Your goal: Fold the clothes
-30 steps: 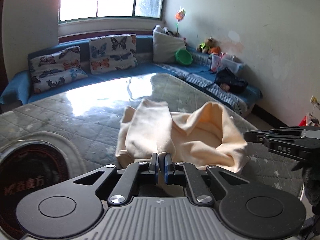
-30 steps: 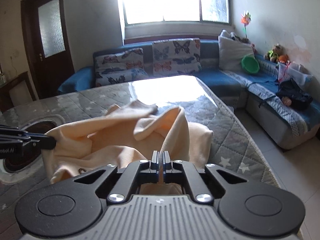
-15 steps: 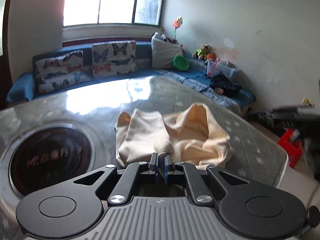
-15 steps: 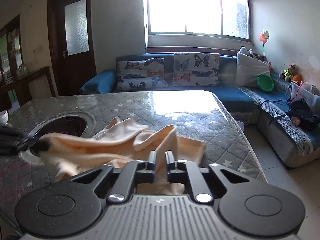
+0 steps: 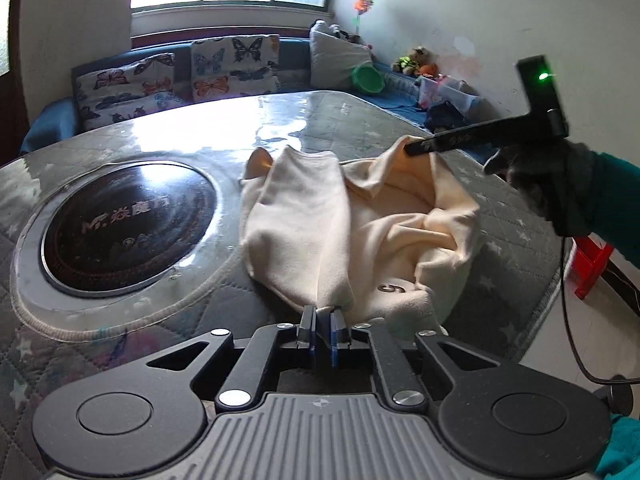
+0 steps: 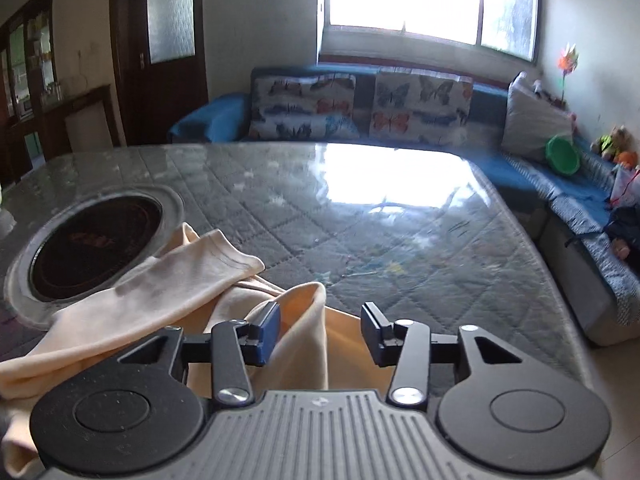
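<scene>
The cream garment (image 5: 360, 224) lies rumpled at centre frame on the quilted tabletop (image 5: 168, 308). The left gripper (image 5: 322, 326) pinches its hem; the right gripper (image 6: 320, 330) gapes wide around a raised fold.

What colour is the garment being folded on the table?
Pale cream-yellow garment, plain apart from a small dark mark; clearest in the left wrist view.

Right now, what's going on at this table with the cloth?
A person is folding a cream garment on the quilted table, a gripper in each hand. The left gripper is shut on the garment's near edge. The right gripper has its jaws open around a raised fold without clamping it. The garment lies bunched beside the round cooktop.
</scene>
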Demonstrator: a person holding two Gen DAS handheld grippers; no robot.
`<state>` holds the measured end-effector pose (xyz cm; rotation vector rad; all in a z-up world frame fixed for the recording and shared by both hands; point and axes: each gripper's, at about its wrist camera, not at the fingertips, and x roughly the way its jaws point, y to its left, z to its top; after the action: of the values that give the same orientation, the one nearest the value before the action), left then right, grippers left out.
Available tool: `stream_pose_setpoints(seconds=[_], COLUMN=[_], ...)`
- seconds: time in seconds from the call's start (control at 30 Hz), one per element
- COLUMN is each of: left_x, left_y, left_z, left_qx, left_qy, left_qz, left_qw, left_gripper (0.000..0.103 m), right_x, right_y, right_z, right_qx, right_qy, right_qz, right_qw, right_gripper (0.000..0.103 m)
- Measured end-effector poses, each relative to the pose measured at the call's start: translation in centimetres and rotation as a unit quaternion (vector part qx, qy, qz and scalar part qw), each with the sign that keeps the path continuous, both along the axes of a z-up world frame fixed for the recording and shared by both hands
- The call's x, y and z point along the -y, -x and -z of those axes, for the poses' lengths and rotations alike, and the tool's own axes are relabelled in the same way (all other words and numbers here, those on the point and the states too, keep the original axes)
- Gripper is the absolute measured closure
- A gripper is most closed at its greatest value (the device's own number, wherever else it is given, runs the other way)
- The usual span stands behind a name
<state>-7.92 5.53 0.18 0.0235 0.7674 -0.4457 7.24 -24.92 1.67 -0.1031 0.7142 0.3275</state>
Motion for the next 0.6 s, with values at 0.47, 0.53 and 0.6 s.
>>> stream_pose_setpoints(seconds=[0.47, 0.53, 0.6], left_x=[-0.8, -0.4, 0.0], left_y=[-5.2, -6.7, -8.2], left_z=[-1.4, -1.3, -1.2], left_qx=[0.036, 0.035, 0.033], left_qy=[-0.02, -0.022, -0.023], left_qz=[-0.052, -0.061, -0.067], left_qw=[0.9978, 0.9973, 0.9969], left_gripper=[0.061, 0.061, 0.061], right_x=[3.4, 4.9, 5.7], right_y=[4.7, 7.1, 9.1], right_z=[-1.7, -2.7, -3.2], right_qx=[0.059, 0.064, 0.056], right_qy=[-0.02, -0.026, -0.025], right_qz=[0.035, 0.056, 0.061], right_qw=[0.997, 0.996, 0.996], right_gripper=[0.097, 0.097, 0.096])
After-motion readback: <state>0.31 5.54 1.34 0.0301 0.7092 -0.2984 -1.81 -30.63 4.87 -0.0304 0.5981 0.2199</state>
